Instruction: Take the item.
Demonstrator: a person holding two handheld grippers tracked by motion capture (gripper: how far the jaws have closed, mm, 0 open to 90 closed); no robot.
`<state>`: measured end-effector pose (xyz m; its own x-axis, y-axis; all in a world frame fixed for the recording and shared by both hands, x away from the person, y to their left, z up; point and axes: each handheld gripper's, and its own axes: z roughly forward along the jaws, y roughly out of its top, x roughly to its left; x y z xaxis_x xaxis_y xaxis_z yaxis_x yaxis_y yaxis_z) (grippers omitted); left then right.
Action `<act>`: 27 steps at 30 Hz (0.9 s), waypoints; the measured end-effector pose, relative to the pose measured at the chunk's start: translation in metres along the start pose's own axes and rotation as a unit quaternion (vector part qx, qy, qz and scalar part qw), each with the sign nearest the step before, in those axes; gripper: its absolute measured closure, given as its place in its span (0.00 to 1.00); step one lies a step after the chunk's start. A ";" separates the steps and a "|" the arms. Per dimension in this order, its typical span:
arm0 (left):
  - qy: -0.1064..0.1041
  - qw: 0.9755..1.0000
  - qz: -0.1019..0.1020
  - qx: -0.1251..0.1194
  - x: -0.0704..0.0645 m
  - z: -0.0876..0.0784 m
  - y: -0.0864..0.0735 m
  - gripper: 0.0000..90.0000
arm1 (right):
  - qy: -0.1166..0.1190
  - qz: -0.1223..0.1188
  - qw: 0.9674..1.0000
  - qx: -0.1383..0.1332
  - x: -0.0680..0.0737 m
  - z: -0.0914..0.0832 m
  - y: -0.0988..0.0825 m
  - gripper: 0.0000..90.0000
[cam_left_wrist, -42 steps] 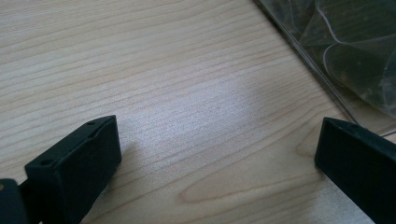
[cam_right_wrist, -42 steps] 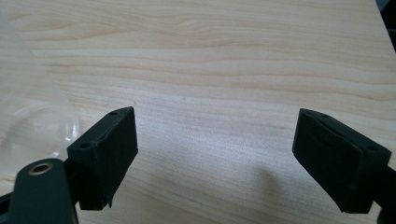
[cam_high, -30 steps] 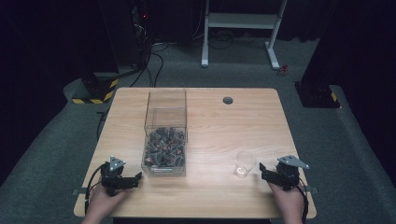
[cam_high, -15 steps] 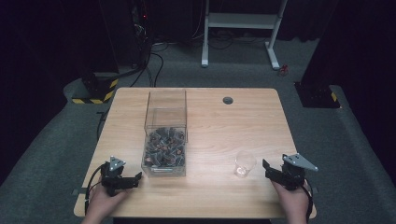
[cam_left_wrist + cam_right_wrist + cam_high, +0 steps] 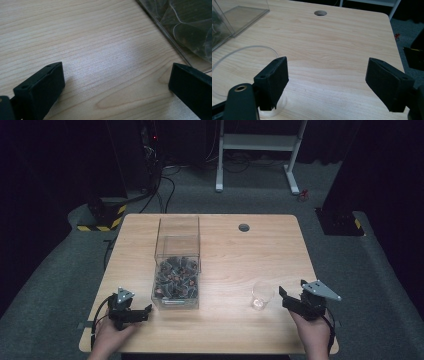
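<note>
Both empty, left tool (image 5: 145, 311) spread wide beside clear box (image 5: 177, 270), right tool (image 5: 282, 297) wide near cup (image 5: 262, 295).

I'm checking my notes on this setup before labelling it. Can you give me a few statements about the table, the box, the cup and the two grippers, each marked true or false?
1. The clear box holds small dark items at its near end. True.
2. The cup stands inside the box. False: it stands on the table, right of the box.
3. The right gripper is open, holding nothing. True.
4. The left gripper is shut on the box. False: its jaws are wide apart over bare wood beside the box.
5. The table has a round hole near its far edge. True.
</note>
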<state>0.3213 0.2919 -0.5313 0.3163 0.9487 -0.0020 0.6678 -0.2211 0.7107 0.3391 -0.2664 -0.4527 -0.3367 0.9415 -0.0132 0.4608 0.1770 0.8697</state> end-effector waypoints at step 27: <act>0.000 1.000 0.002 0.002 0.000 0.000 0.000 0.01 | 0.045 -0.010 0.999 -0.009 0.028 0.003 0.028 0.21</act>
<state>0.3213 0.2924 -0.5310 0.3197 0.9475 0.0011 0.6689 -0.2266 0.7080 0.3449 -0.2340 -0.4302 -0.4183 0.9082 0.0117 0.4378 0.1903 0.8787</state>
